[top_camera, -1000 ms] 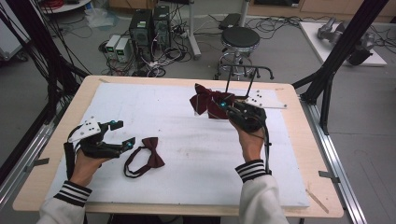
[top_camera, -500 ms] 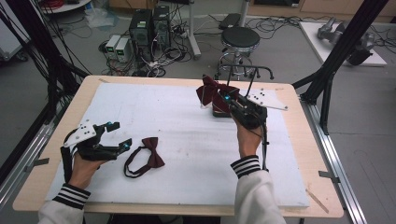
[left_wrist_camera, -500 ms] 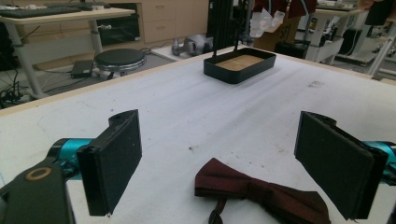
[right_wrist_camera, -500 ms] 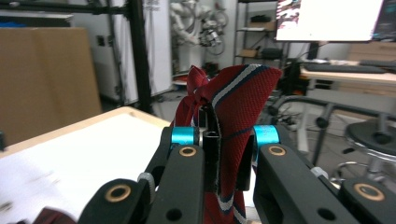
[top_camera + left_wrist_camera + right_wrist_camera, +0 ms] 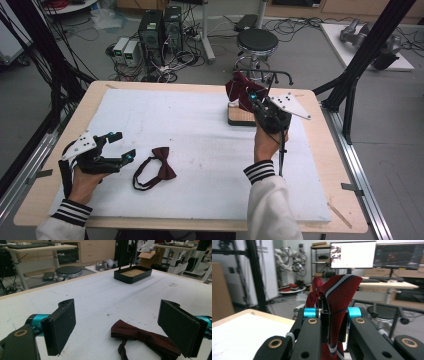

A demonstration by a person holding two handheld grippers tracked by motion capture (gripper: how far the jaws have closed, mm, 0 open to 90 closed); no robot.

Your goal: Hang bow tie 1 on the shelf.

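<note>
Even, bright overhead light is cast, with only soft shadows thrown. The high view is rendered slightly soft. Glare is given off by the monitor (image 5: 353, 254); backgrounds are blurred.

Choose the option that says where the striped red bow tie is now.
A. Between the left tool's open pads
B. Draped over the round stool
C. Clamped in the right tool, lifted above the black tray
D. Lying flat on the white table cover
C: the striped red bow tie sits pinched in the shut right tool, raised over the black tray with the wooden floor.
</note>
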